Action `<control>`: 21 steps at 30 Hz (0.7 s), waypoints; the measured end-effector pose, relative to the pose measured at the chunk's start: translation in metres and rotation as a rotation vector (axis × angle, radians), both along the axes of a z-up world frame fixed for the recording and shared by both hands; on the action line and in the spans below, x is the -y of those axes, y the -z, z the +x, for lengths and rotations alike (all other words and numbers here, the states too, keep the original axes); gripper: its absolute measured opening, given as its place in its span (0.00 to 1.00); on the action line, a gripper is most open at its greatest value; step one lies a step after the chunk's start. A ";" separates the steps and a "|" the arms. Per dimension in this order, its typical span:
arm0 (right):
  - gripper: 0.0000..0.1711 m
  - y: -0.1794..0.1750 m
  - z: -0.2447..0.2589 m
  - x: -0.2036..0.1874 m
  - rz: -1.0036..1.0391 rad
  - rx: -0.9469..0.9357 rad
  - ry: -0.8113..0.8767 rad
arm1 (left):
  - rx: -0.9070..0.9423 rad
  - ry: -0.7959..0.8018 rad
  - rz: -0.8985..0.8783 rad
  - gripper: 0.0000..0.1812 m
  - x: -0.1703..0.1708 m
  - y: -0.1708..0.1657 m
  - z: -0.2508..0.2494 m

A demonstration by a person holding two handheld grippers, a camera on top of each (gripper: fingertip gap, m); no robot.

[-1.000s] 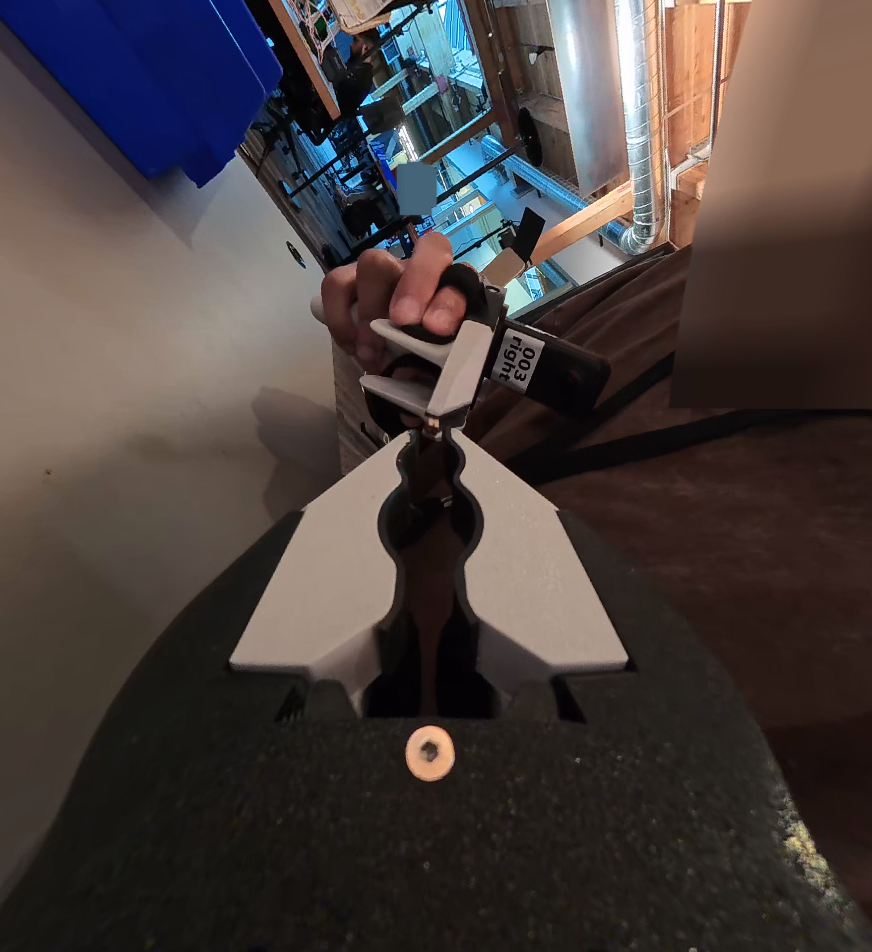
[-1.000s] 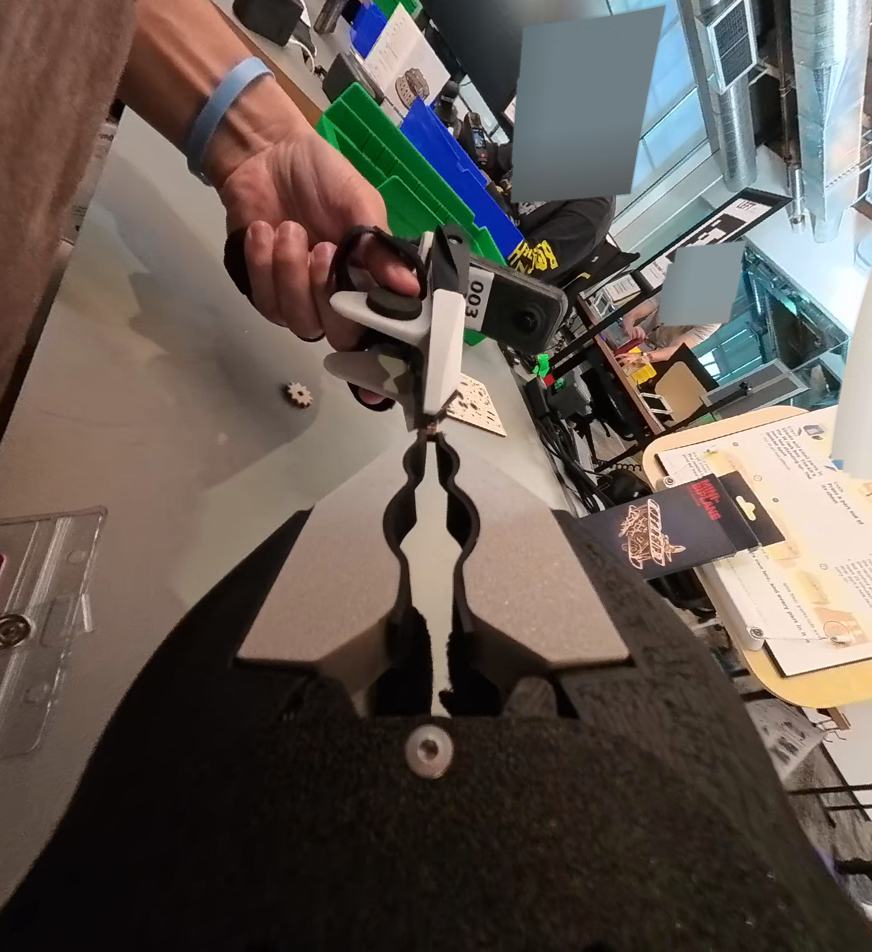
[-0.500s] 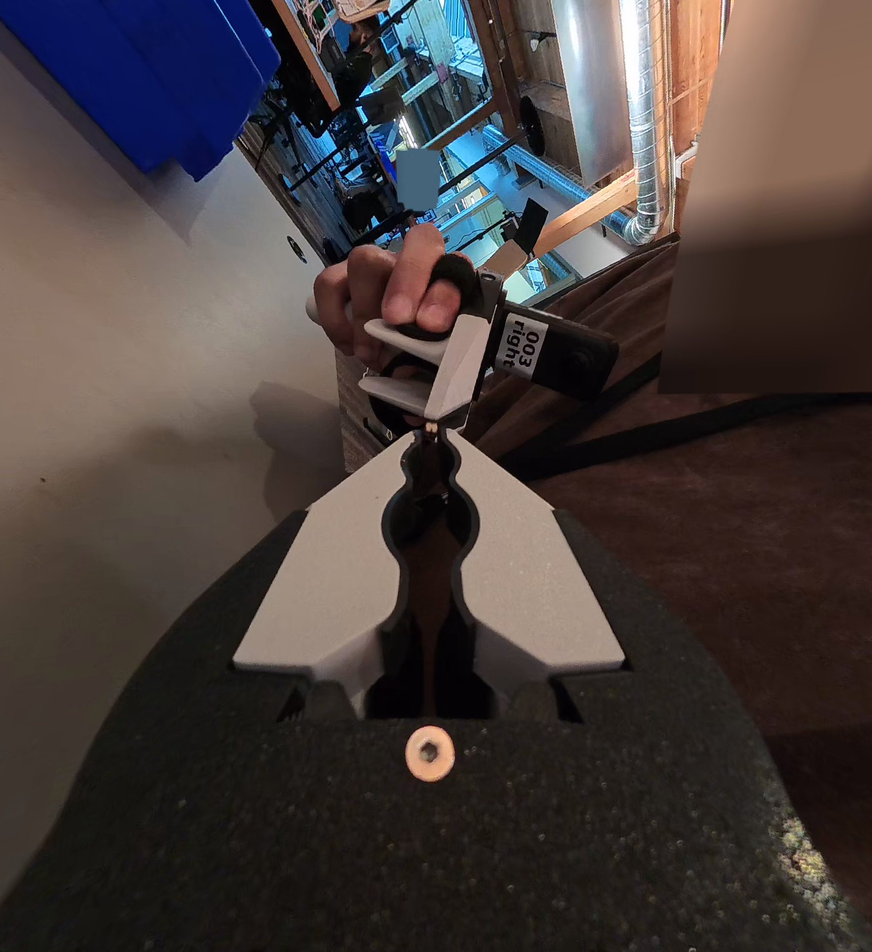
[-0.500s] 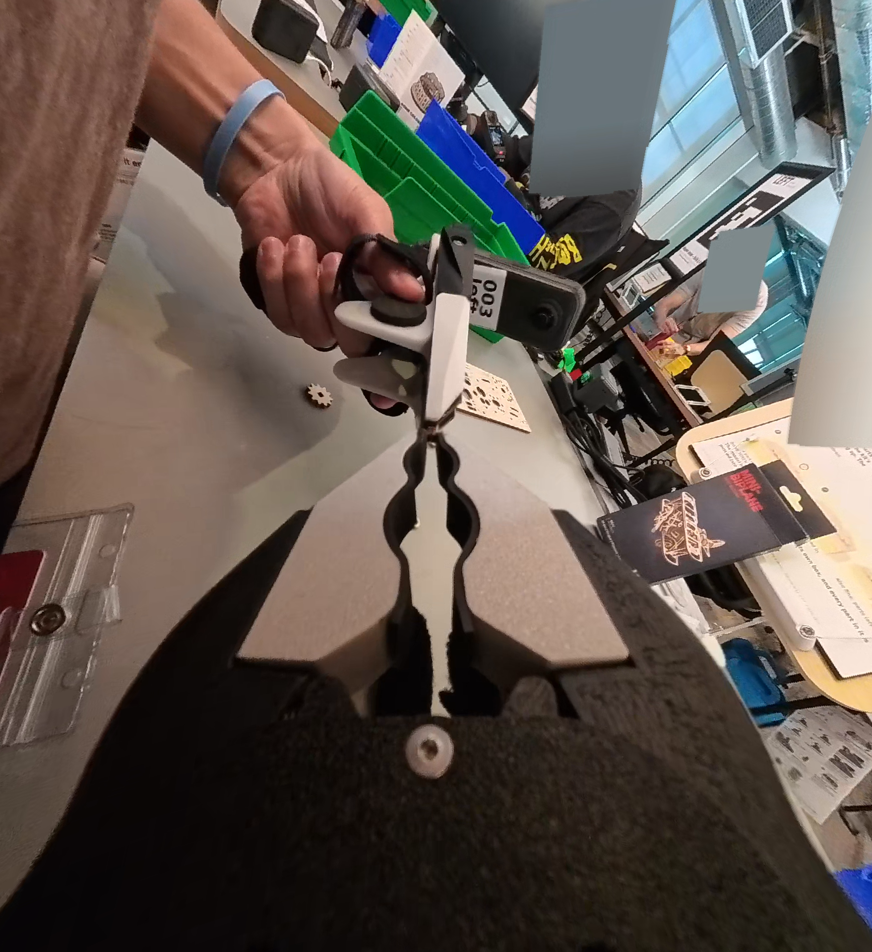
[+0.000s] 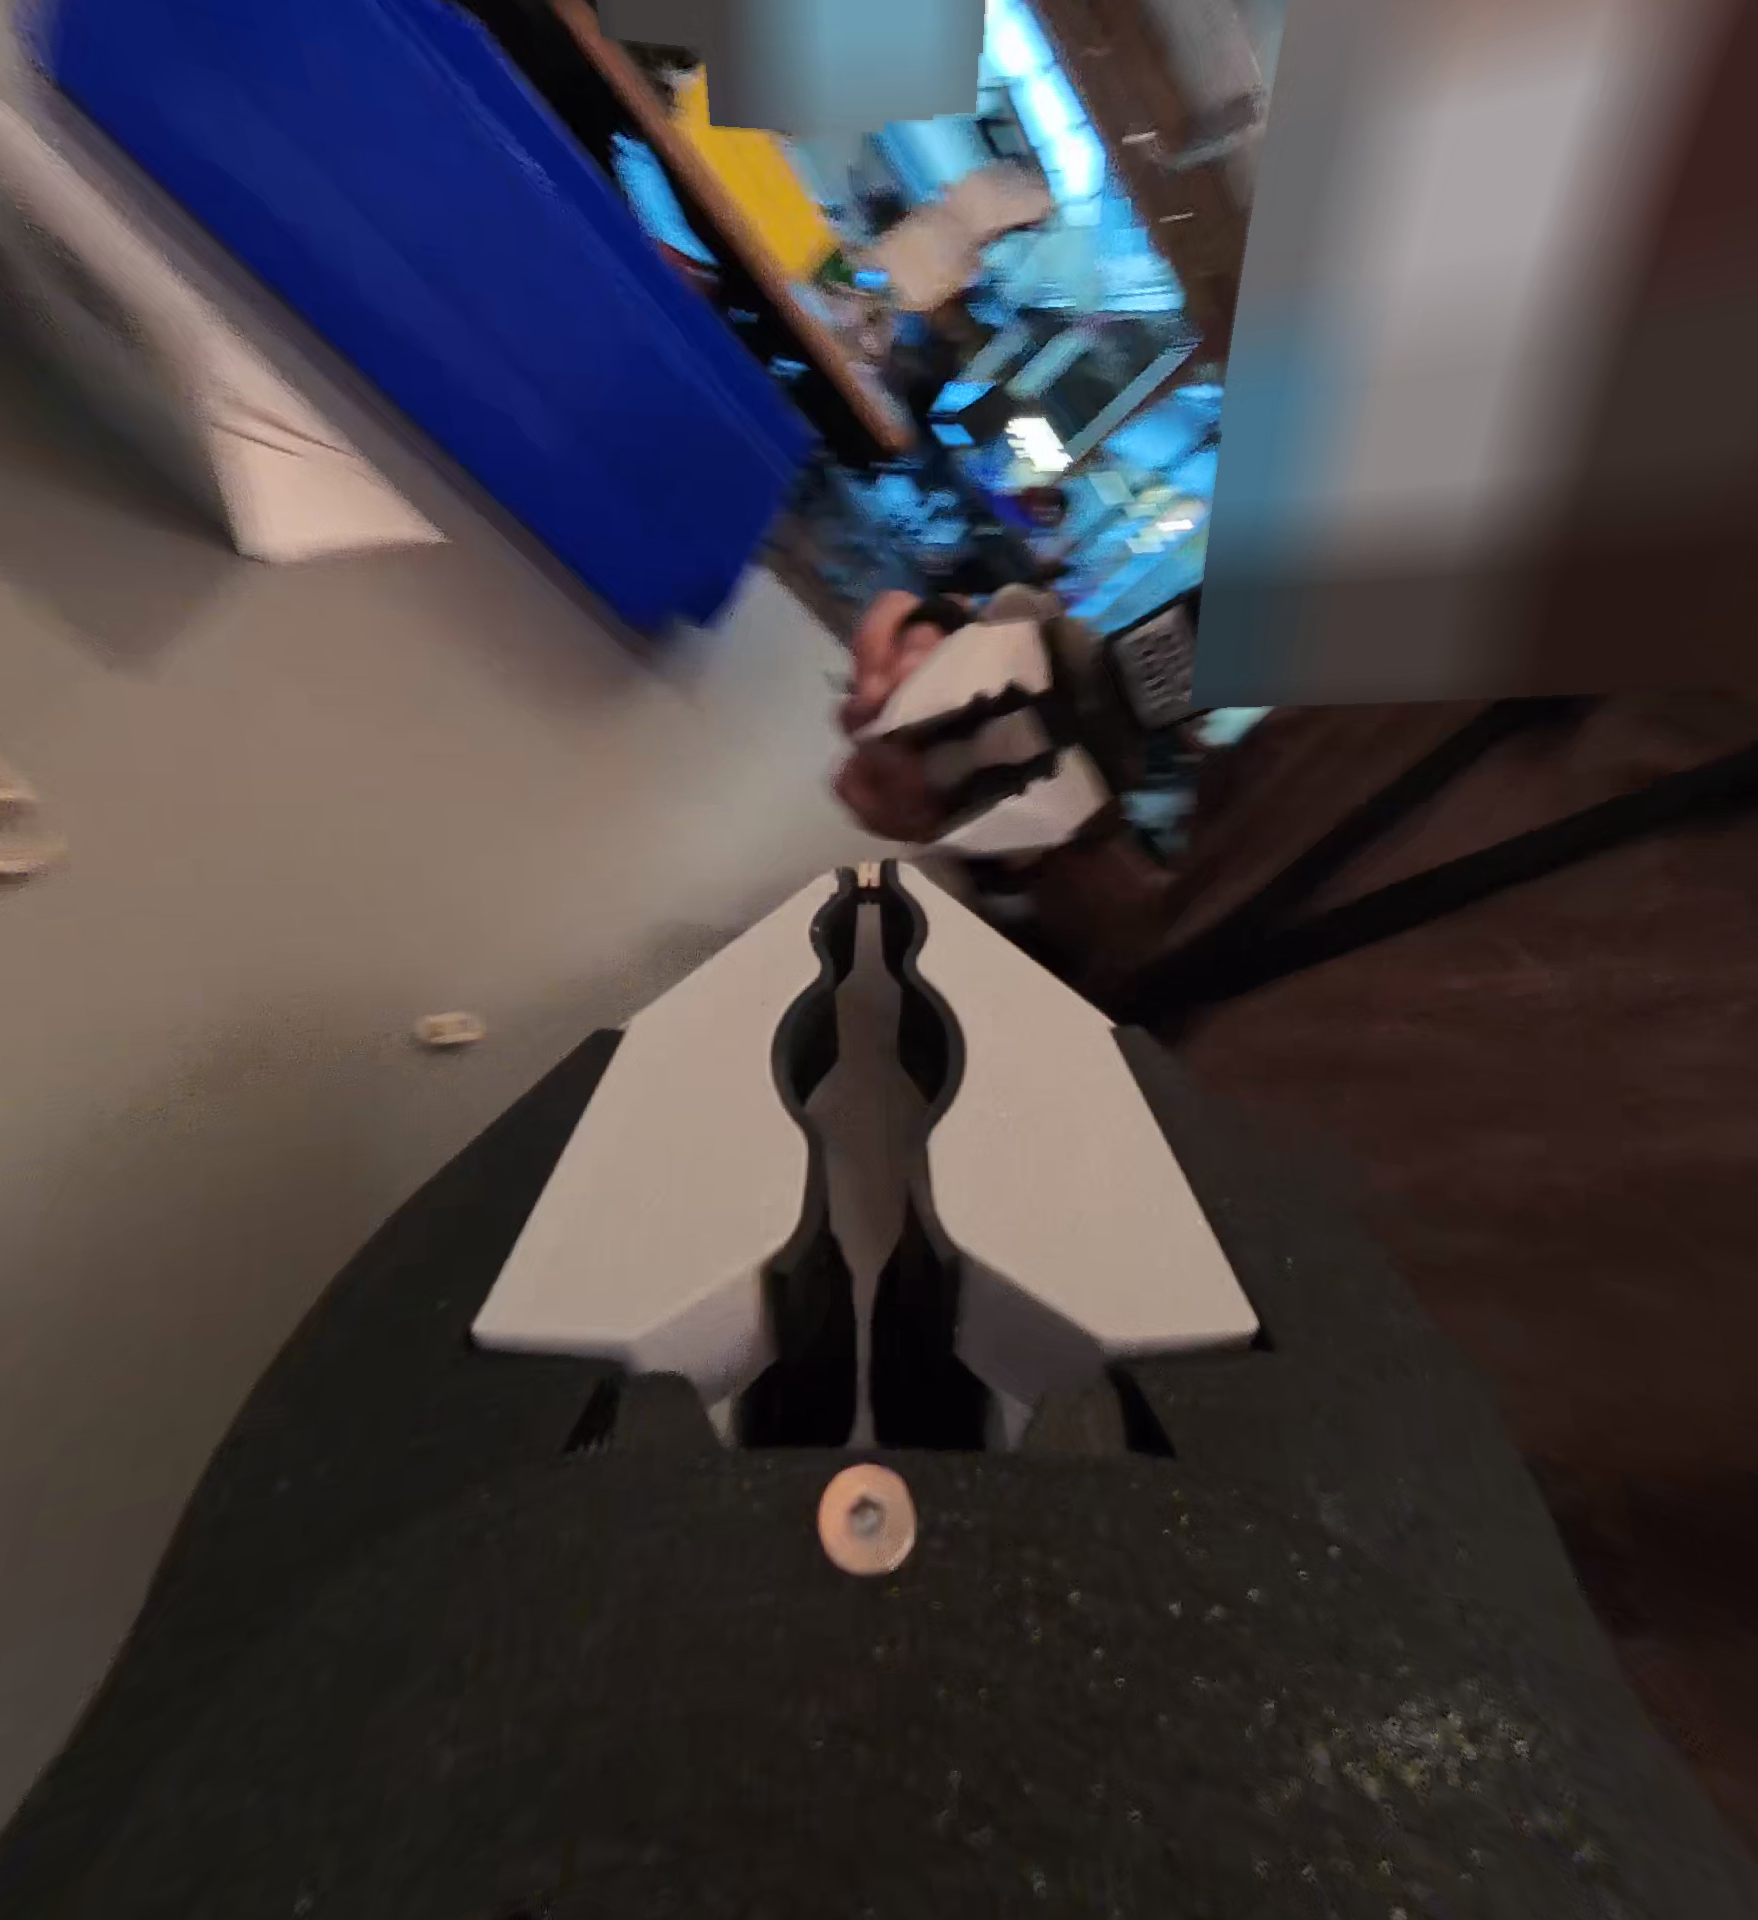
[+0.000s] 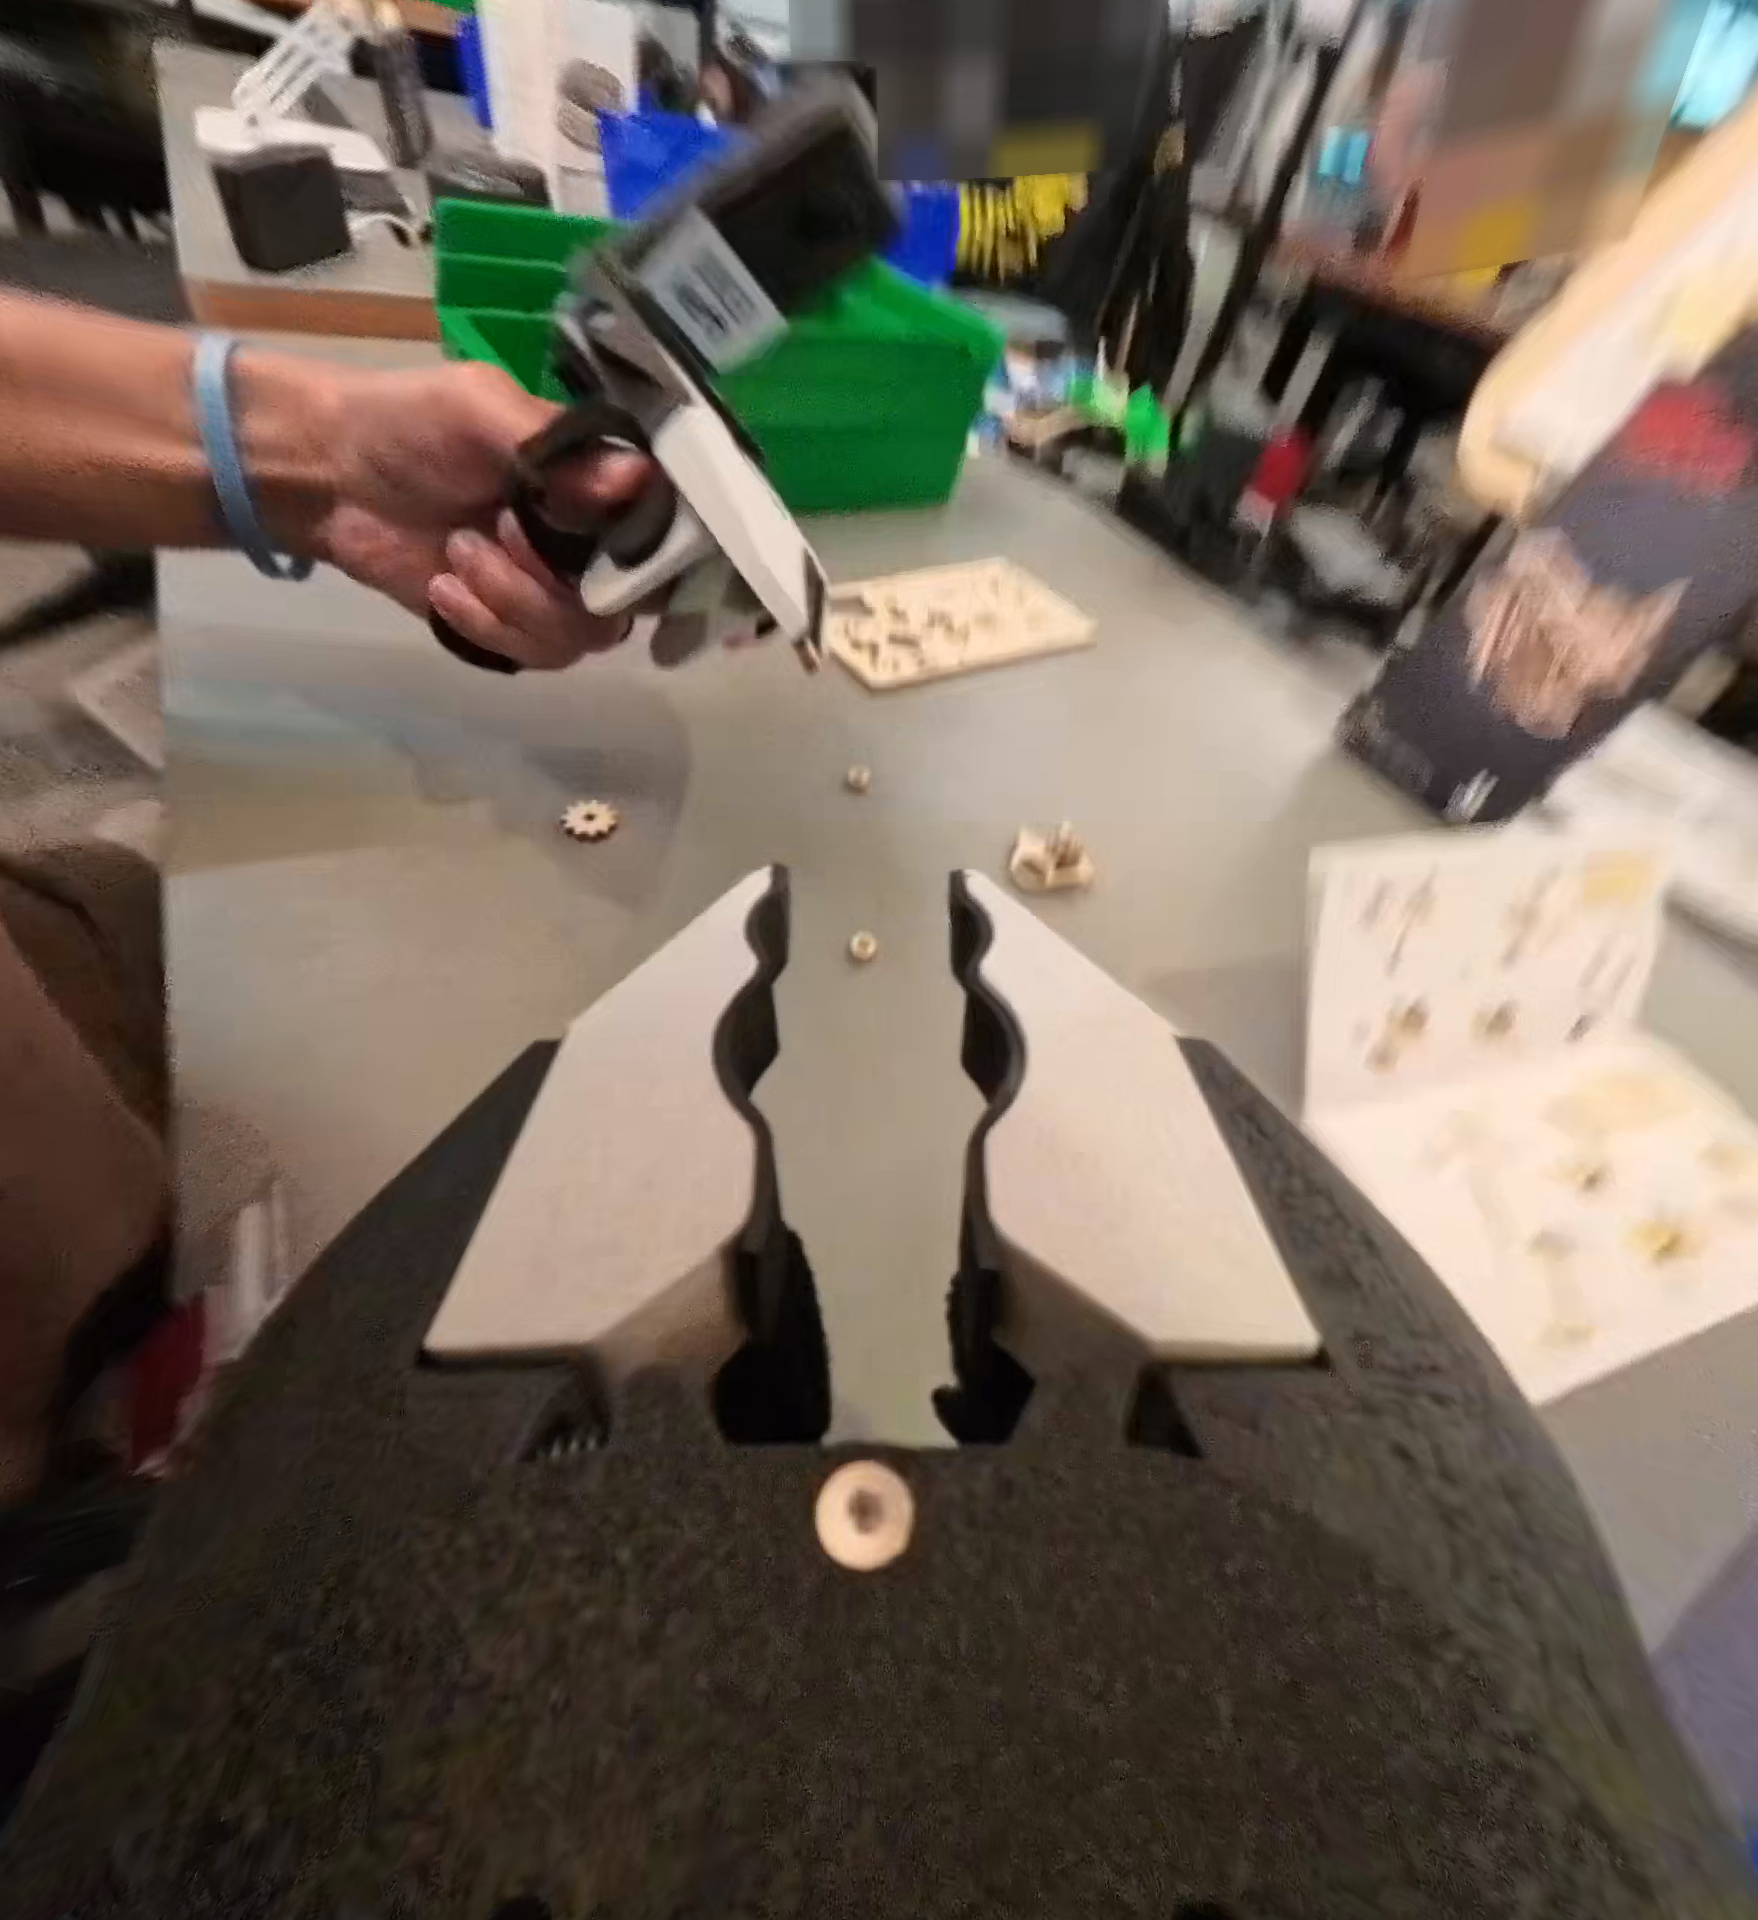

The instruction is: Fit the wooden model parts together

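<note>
My left gripper (image 5: 867, 883) is shut on a tiny wooden part (image 5: 867, 873) pinched at its very tips. It also shows in the right wrist view (image 6: 808, 646), held in a hand above the grey table (image 6: 439, 987). My right gripper (image 6: 867, 894) is open and empty, pointing down at the table. A small wooden ring (image 6: 862, 943) lies between its fingertips on the table. A wooden gear (image 6: 589, 823), another small ring (image 6: 857, 779) and a small wooden sub-assembly (image 6: 1049, 862) lie just beyond. The right gripper shows blurred in the left wrist view (image 5: 968, 743).
A laser-cut wooden parts sheet (image 6: 958, 623) lies farther back. A dark kit box (image 6: 1571, 634) and an instruction sheet (image 6: 1477, 1122) are at the right. Green bins (image 6: 854, 416) stand at the back, and a blue bin (image 5: 418, 301) shows in the left wrist view. Both views are motion-blurred.
The two grippers were tip to tip on a small part. Now my right gripper has opened and pulled away toward the table, and my left keeps the part.
</note>
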State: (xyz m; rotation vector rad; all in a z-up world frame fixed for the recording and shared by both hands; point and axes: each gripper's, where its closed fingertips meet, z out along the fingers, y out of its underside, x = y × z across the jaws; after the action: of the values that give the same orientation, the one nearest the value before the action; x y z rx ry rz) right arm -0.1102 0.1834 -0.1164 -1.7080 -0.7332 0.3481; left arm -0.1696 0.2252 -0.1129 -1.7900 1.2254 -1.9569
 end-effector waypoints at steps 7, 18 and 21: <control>0.21 0.007 0.030 -0.006 -0.401 -0.505 -0.006 | -0.020 -0.239 0.247 0.01 -0.064 0.024 -0.026; 0.21 0.040 0.034 -0.007 -0.388 -0.303 0.013 | -0.051 -0.291 0.178 0.01 -0.073 0.040 -0.019; 0.21 0.040 0.031 -0.006 -0.438 -0.366 0.000 | -0.071 -0.295 0.198 0.01 -0.072 0.043 -0.018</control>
State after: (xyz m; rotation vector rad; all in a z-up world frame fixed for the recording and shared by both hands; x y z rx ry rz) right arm -0.0791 0.1897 -0.1562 -1.9743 -0.4031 0.8452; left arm -0.1874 0.2973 -0.1561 -1.8309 1.0611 -1.5684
